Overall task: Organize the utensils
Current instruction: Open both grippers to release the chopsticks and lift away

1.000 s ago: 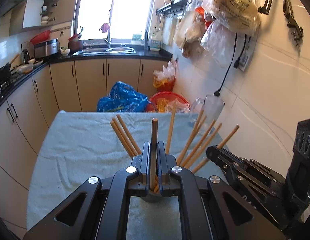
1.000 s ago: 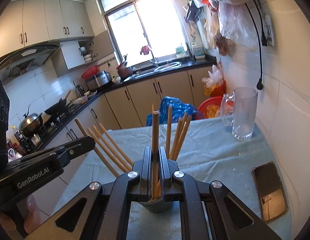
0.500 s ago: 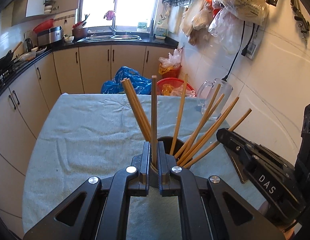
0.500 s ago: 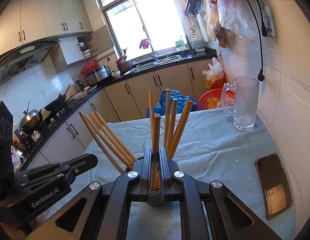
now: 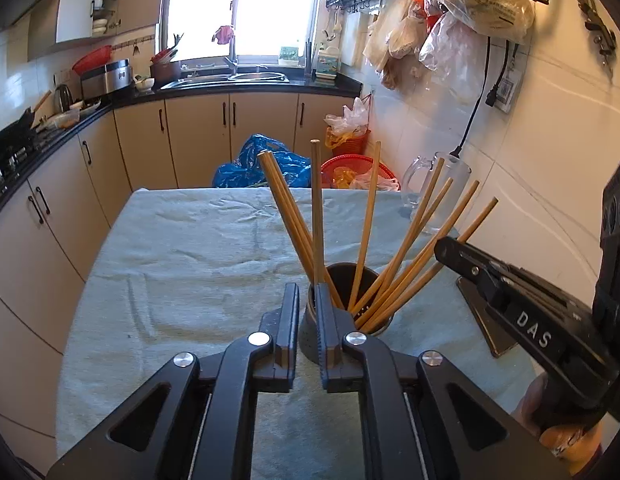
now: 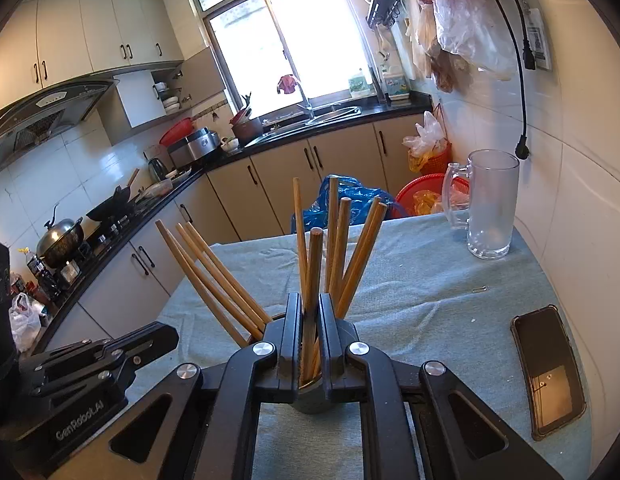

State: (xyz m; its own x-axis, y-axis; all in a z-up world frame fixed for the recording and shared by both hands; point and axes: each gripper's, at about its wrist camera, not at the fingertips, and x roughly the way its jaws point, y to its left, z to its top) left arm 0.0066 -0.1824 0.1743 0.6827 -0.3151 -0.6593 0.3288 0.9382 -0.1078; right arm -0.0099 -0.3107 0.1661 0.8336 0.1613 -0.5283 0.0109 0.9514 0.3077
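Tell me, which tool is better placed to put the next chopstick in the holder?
Right. A chopstick stands between the fingers of the right tool, its lower end in the holder. The left tool is open, gripping nothing.
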